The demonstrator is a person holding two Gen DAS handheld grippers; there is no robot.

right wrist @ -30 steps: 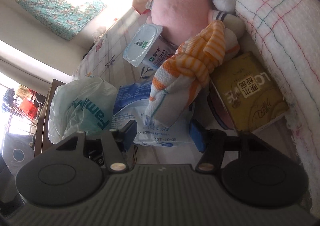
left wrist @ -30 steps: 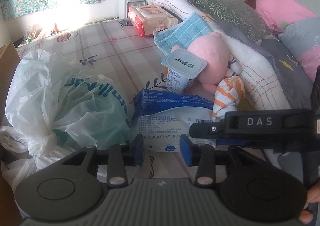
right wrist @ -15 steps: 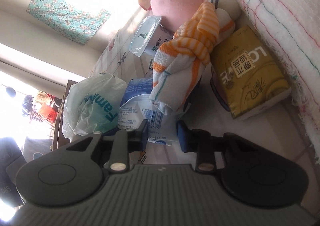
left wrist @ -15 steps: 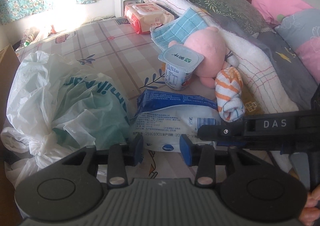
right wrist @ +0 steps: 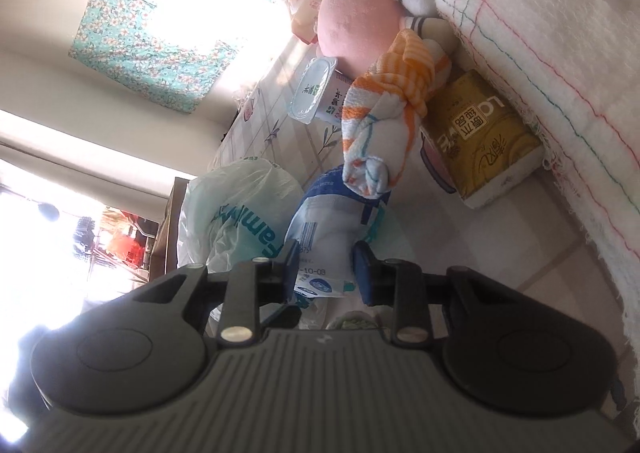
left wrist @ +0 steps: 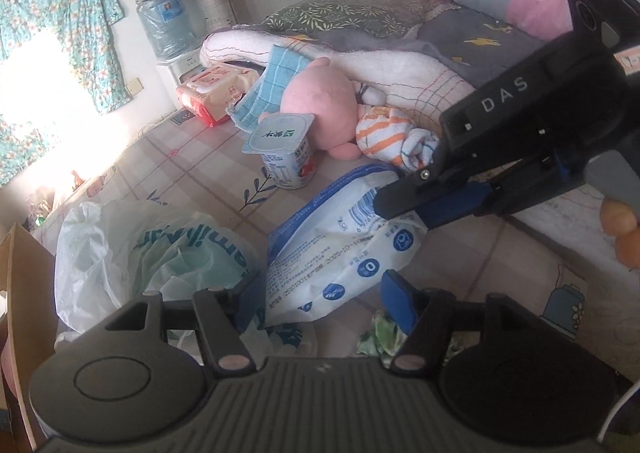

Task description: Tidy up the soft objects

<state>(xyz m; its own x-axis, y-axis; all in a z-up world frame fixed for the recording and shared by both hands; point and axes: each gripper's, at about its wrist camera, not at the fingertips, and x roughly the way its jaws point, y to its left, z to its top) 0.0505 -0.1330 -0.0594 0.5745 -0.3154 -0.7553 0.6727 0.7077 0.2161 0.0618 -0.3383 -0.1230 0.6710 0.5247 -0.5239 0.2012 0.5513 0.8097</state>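
A soft blue-and-white pack (left wrist: 328, 253) lies tilted on the patterned bedsheet, its right edge lifted. My right gripper (left wrist: 400, 209) comes in from the right and is shut on that edge; in the right wrist view the pack (right wrist: 324, 229) sits pinched in that gripper (right wrist: 328, 273). My left gripper (left wrist: 322, 301) straddles the pack's near end, jaws opening, and the right pad stands off the pack. Behind lie an orange-striped cloth (left wrist: 388, 133), a pink plush toy (left wrist: 320, 101) and a blue checked cloth (left wrist: 272, 89).
A yoghurt cup (left wrist: 284, 149) stands beside the plush. A white plastic bag (left wrist: 160, 249) lies to the left, next to a cardboard box (left wrist: 20, 293). A gold tissue pack (right wrist: 480, 137) rests against the rolled white blanket (left wrist: 400, 65). A pink wipes pack (left wrist: 216, 89) lies farther back.
The right gripper closed on the pack and raised its right edge. The left gripper's jaws spread wider and the left view rolled, so the pack now lies tilted.
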